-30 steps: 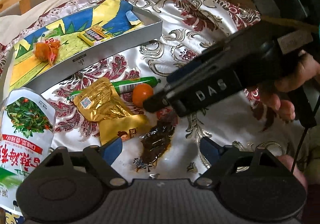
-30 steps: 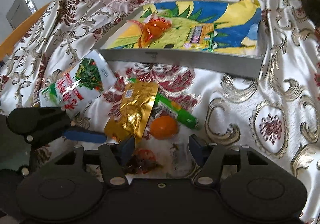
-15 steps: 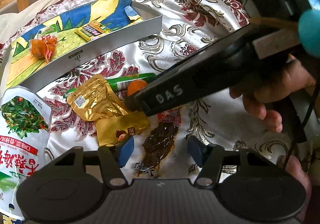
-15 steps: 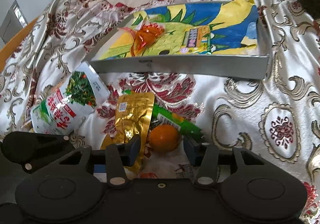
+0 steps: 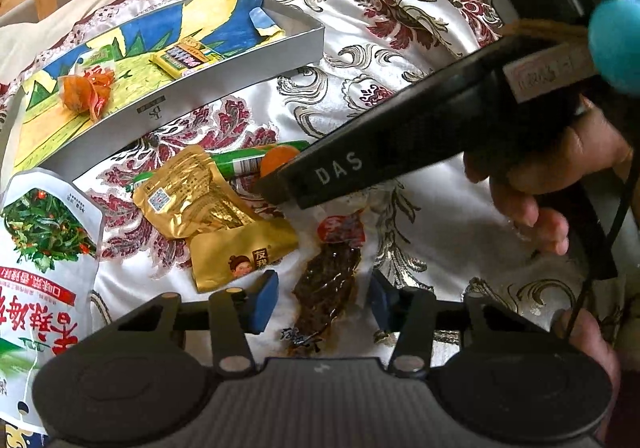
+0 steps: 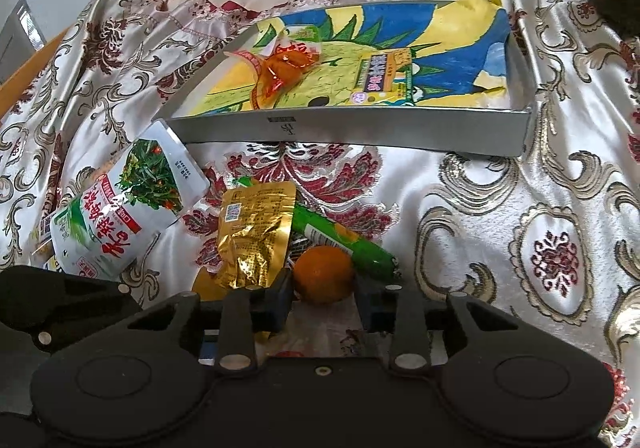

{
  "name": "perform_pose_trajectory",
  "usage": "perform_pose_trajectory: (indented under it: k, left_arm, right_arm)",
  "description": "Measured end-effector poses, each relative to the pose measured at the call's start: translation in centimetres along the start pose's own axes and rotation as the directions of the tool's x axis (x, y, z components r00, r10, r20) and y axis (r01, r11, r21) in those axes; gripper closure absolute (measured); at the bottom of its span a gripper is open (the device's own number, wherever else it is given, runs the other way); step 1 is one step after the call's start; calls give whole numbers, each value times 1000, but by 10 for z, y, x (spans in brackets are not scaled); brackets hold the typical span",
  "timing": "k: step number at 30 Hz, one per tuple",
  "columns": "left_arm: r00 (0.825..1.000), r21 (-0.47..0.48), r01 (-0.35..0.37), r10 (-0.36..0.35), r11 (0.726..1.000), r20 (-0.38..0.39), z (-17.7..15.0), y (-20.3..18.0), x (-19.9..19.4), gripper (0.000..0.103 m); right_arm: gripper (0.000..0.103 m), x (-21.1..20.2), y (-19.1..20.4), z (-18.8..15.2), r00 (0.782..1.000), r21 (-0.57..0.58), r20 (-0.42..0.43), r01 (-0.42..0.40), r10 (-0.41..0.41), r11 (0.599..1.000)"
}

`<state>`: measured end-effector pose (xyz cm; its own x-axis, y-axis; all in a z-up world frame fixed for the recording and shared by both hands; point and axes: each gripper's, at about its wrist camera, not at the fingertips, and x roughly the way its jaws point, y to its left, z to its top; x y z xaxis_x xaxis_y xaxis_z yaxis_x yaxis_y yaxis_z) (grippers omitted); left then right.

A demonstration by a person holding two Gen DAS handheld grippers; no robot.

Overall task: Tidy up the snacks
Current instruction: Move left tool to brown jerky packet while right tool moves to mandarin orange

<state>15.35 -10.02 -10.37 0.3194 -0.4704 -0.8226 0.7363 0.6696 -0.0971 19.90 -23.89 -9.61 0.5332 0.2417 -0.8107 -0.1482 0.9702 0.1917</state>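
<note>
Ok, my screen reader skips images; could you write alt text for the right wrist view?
Open right tongs straddle a small orange on a patterned satin cloth. Beside it lie a green sausage stick and a gold packet; behind, a grey box holds two snacks.

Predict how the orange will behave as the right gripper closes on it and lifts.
The orange is round, so it may roll if nudged off-centre. Its skin looks smooth, perhaps slippery between the right gripper pads. It probably keeps its shape, unlike the gold pouch.
</note>
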Motion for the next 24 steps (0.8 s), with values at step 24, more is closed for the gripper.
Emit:
perform_pose_trajectory:
  k: [24]
  left_arm:
    - [1000, 40, -15, 14, 999, 10, -2, -7, 0, 54]
  right_arm:
    - [68, -2, 0, 0, 1000, 0, 3, 12, -12, 1000]
